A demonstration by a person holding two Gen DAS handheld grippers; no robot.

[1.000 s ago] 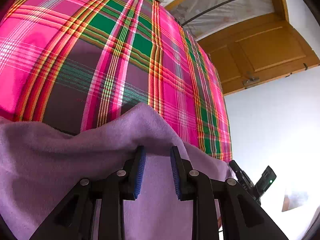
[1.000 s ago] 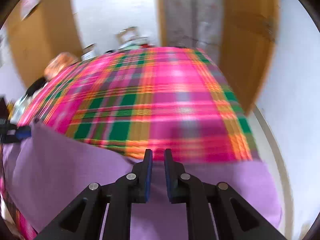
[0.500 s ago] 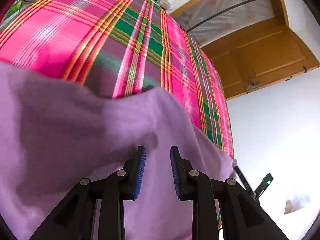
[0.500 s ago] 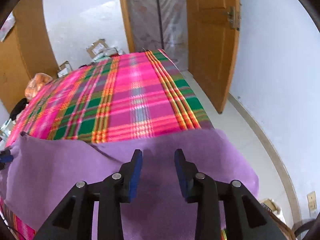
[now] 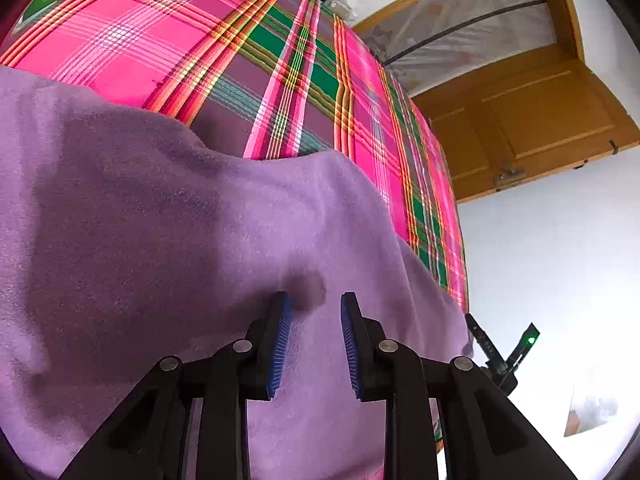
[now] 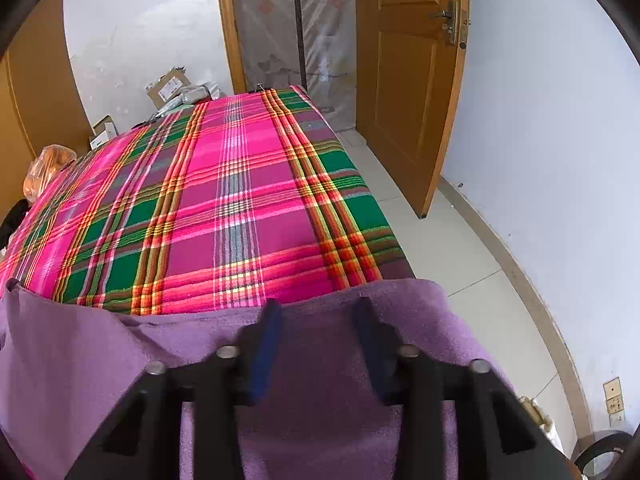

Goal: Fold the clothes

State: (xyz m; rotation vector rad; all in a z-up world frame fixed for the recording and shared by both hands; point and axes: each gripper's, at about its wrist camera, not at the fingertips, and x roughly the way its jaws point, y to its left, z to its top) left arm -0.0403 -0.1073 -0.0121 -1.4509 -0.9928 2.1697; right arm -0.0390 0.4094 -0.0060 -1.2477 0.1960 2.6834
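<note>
Blue ribbed pads line the fingers of the left gripper [image 5: 313, 312], whose jaws stand spread apart over the purple cloth [image 5: 168, 240] with nothing pinched between them; the fleece lies loose just under the tips, and a small dark shadow falls on it beside the left pad. The right gripper [image 6: 318, 320] is also spread wide, its jaws set over the same purple cloth [image 6: 328, 380] near its far edge; they look blurred here, so whether the tips touch the fabric is hard to say, but they grip nothing.

That cloth lies spread along the near end of a bed, on a pink, green and orange plaid blanket [image 6: 240, 184] that covers the rest of it. In the left wrist view the cloth's far edge runs in a wavy line across the plaid blanket [image 5: 240, 72], with a raised hump just ahead of the gripper.

Beyond the bed stands an open wooden door [image 6: 408, 72] with a metal handle, and a doorway hung with clear plastic sheeting [image 6: 296, 28]. Cardboard boxes [image 6: 168, 88] sit past the bed's far end, against a white wall. Pale floor tiles [image 6: 460, 256] run along the right side of the bed.
</note>
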